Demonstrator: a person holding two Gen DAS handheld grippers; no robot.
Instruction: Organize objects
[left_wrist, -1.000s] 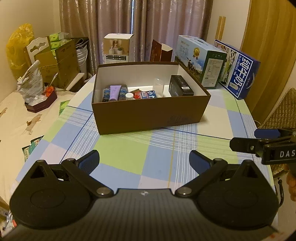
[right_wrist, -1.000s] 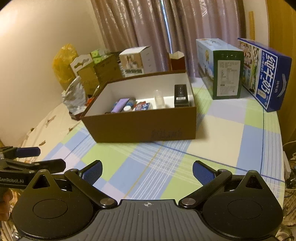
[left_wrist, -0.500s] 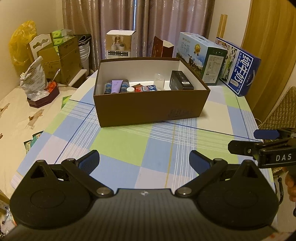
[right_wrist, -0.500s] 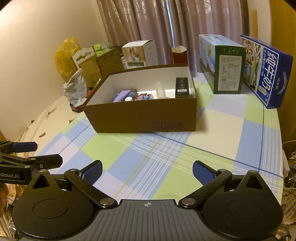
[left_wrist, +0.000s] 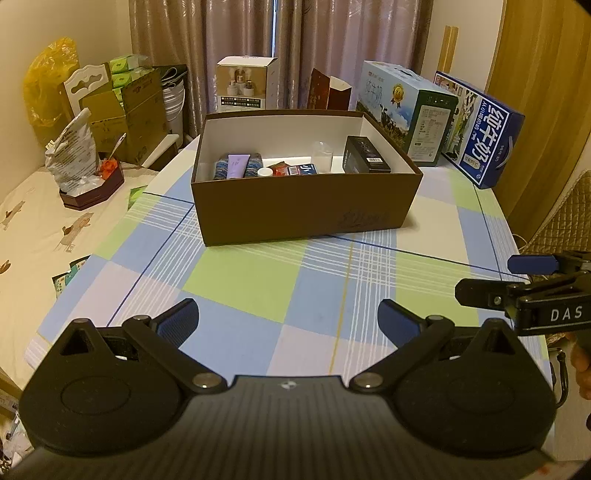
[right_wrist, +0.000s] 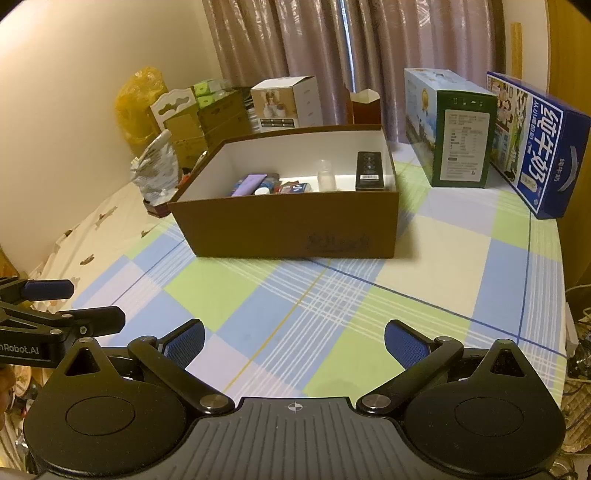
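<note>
- A table (left_wrist: 236, 291) under a checked cloth of blue, green and pale squares filled both views, with brown curtains (left_wrist: 295, 51) behind it and a cream wall to the left.
- The brown box (left_wrist: 303, 212), open-topped and white inside, sat near the middle of the table, holding a purple tube (left_wrist: 236, 166), a black carton (left_wrist: 365, 154), a clear bottle (left_wrist: 322, 157) and small packets too small to read.
- The left gripper (left_wrist: 288, 321) hung over the near edge, fingers spread wide, nothing between them.
- The right gripper (right_wrist: 294, 341) was likewise spread and empty.
- Two milk cartons (right_wrist: 537, 144) stood right of the box.
- Only the left view showed the wooden door (left_wrist: 546, 92); only the right view showed what looked like cables (right_wrist: 580, 354) past the table's edge.
</note>
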